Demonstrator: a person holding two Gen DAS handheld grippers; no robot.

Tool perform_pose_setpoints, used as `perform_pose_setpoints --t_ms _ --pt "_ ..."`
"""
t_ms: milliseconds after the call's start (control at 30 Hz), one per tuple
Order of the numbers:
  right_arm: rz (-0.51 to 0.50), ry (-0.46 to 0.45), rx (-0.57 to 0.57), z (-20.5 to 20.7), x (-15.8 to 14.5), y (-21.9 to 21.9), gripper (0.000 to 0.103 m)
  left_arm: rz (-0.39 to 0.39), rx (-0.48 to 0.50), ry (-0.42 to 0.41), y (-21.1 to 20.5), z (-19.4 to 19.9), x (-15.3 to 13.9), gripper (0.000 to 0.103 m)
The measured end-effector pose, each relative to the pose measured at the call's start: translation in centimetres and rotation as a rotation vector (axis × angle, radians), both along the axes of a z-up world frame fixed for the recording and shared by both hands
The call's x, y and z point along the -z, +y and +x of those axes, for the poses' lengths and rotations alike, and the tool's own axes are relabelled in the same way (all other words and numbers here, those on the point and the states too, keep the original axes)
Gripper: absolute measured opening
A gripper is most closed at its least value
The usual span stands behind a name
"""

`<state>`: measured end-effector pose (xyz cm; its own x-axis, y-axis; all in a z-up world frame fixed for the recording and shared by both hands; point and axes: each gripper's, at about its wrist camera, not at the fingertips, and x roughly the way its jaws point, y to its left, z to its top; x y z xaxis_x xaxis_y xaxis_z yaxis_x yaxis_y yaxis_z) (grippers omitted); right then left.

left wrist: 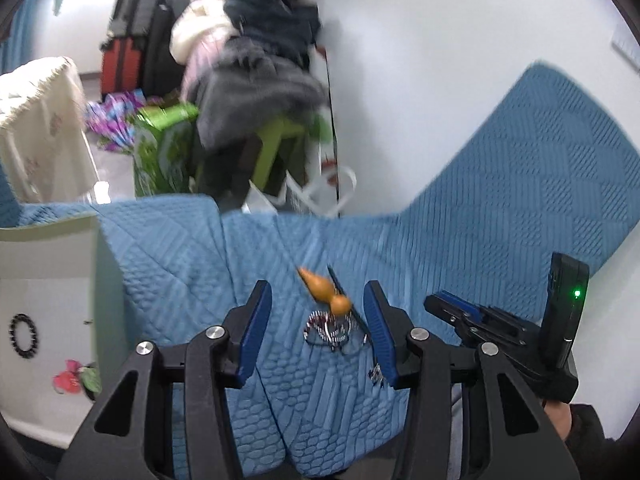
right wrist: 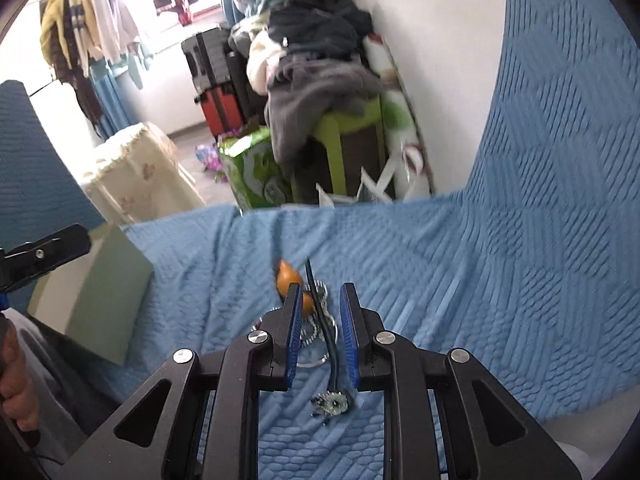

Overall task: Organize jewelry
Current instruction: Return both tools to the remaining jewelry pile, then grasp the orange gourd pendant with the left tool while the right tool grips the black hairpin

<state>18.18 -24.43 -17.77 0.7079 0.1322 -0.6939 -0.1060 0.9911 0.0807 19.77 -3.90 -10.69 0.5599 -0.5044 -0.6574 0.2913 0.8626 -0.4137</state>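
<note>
Jewelry (left wrist: pixel 330 330) (tangled) lies on blue quilt (left wrist: pixel 500 184).

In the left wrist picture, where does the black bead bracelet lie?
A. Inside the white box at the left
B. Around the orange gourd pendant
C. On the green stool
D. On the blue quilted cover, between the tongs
A: the black bead bracelet lies as a ring on the floor of the white box at the left, above a pink flower piece, well apart from the orange gourd pendant on the blue cover.
</note>
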Motion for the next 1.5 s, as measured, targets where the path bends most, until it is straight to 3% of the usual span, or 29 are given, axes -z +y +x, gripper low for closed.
perform_pose_setpoints --t_ms 233,400,700,833,933,1200,1500 --pt "0.009 0.128 -0.043 2.0 4.7 -1.1 0.017 0.006 0.081 0.122 -4.2 2.4 4.3 0.042" --pt "0.066 0.206 -0.065 3.5 6.5 -1.4 0.017 -0.078 0.098 0.238 -6.0 4.6 7.6 0.037" --pt "-0.001 0.295 -0.086 4.5 8.8 0.0 0.017 -0.082 0.091 0.333 -8.1 6.6 10.8 0.037" --pt "-0.042 0.307 -0.086 4.4 9.3 0.4 0.013 -0.057 0.099 0.322 -9.1 6.8 10.9 0.037" --pt "-0.014 0.300 -0.063 4.4 9.0 -0.2 0.007 -0.044 0.096 0.323 -9.4 7.1 11.4 0.037" --pt "0.066 0.268 0.009 4.1 8.1 -2.4 0.007 -0.073 0.083 0.311 -9.7 7.9 11.5 0.037" --pt "0.102 0.275 0.049 4.5 8.1 -3.2 0.007 -0.026 0.074 0.304 -10.9 7.8 12.3 0.037"
